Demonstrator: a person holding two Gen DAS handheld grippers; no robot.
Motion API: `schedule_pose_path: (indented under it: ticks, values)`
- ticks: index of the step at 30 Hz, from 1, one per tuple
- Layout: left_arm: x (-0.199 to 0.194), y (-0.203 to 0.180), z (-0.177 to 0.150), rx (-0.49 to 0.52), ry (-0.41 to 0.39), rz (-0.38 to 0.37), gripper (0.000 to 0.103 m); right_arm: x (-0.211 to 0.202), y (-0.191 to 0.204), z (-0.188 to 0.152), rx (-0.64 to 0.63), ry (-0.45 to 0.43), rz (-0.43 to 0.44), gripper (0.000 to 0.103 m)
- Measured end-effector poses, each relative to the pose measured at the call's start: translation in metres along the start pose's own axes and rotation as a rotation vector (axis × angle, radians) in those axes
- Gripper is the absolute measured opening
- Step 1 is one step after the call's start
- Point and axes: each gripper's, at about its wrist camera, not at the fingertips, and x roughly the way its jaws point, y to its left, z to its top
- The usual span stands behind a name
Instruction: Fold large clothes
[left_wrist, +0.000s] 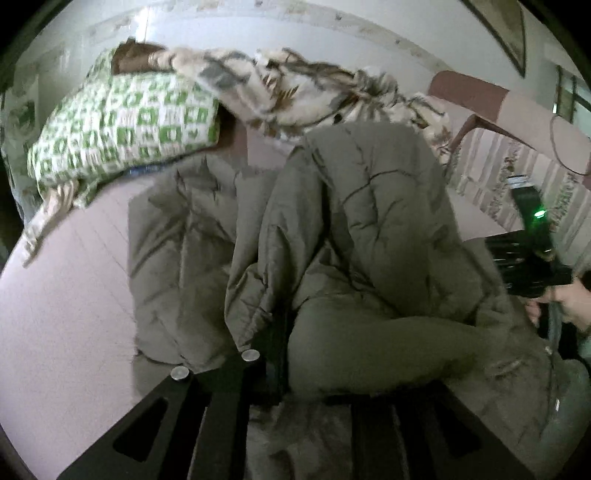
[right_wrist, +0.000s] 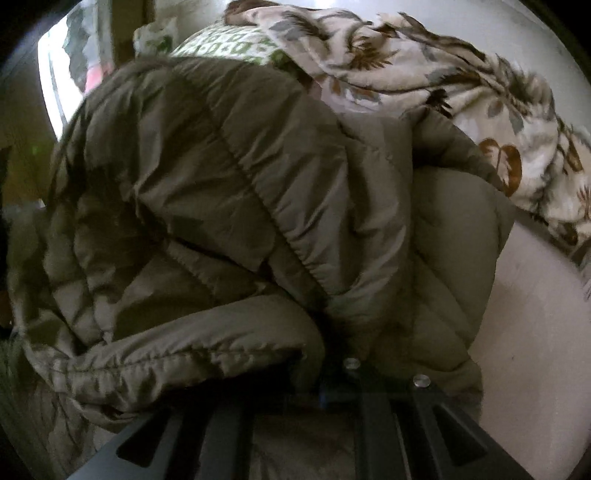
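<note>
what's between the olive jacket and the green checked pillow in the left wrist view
Bare pink bedsheet, a narrow strip in shadow. In the left wrist view the jacket lies just right of the pillow; nothing else sits between them.

Fingertips of both tongs, left tongs (left_wrist: 273, 369) and right tongs (right_wrist: 332, 384), buried under the quilted jacket (right_wrist: 229, 206).

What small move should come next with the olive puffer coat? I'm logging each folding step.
Probably carry the lifted half of the olive puffer coat across toward the flat part on the pink bed and lay it down. It is bunched high over the left gripper and right gripper, not flat yet.
</note>
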Motion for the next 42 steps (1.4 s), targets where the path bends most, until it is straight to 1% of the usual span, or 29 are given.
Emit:
schedule_pose_path:
  ticks: [3,6,7,8,10,13,15,17,20,21,23,26,27,30,31,32,34,38,40,42]
  values:
    - [-0.022,-0.01,0.0,0.04,-0.012,0.009,0.019,-0.002,0.007,-0.003,-0.039,0.002,-0.008,0.012]
    - [-0.022,-0.015,-0.005,0.076,0.022,0.036,0.026,0.0,0.009,-0.004,-0.045,0.0,-0.021,0.012]
    - [-0.022,-0.016,-0.01,0.089,0.038,0.053,0.033,0.001,0.008,-0.003,-0.043,-0.001,-0.028,0.012]
    - [-0.022,-0.016,-0.013,0.092,0.055,0.074,0.045,-0.001,0.009,-0.004,-0.042,-0.003,-0.028,0.012]
    - [-0.031,-0.008,-0.024,0.063,0.056,0.072,0.051,0.0,0.01,-0.004,-0.039,-0.009,-0.046,0.012]
    - [-0.046,0.013,-0.032,-0.025,0.024,0.048,0.052,-0.003,0.012,-0.003,-0.04,-0.021,-0.038,0.012]
    - [-0.049,0.019,-0.03,-0.053,0.004,0.038,0.052,0.0,0.016,-0.004,-0.062,-0.014,-0.046,0.012]
    - [-0.046,0.018,-0.019,-0.06,-0.023,0.024,0.052,-0.001,0.015,-0.005,-0.088,-0.006,-0.059,0.012]
    - [-0.03,0.012,0.003,-0.078,-0.043,-0.043,0.052,0.0,0.019,-0.005,-0.09,0.002,-0.062,0.012]
    - [-0.022,0.009,0.008,-0.076,-0.034,-0.047,0.052,-0.003,0.017,-0.007,-0.089,0.002,-0.06,0.012]
    - [0.003,0.004,0.011,-0.078,0.021,-0.04,0.052,-0.005,0.014,-0.01,-0.091,-0.006,-0.058,0.013]
    - [0.03,-0.002,-0.001,-0.072,0.102,-0.03,0.052,-0.011,0.008,-0.013,-0.091,-0.029,-0.057,0.015]
    - [0.032,-0.005,-0.006,-0.062,0.108,-0.029,0.052,-0.016,0.007,-0.016,-0.088,-0.04,-0.058,0.016]
    - [0.032,-0.009,-0.018,-0.03,0.112,-0.014,0.052,-0.035,0.008,-0.026,-0.106,-0.074,-0.052,0.024]
    - [0.031,-0.01,-0.019,-0.026,0.116,-0.011,0.052,-0.041,0.009,-0.03,-0.122,-0.081,-0.057,0.031]
    - [0.031,-0.01,-0.02,-0.026,0.12,-0.01,0.052,-0.045,0.01,-0.034,-0.133,-0.082,-0.063,0.049]
    - [0.029,-0.011,-0.02,-0.034,0.128,-0.014,0.052,-0.055,0.01,-0.042,-0.128,-0.084,-0.084,0.078]
    - [0.023,-0.013,-0.022,-0.05,0.141,-0.026,0.052,-0.078,0.006,-0.047,-0.074,-0.117,-0.058,0.078]
    - [0.022,-0.015,-0.024,-0.051,0.146,-0.021,0.052,-0.091,0.004,-0.04,-0.03,-0.161,-0.032,0.078]
    - [0.021,-0.018,-0.025,-0.048,0.151,-0.012,0.052,-0.096,0.007,-0.029,0.005,-0.183,-0.021,0.078]
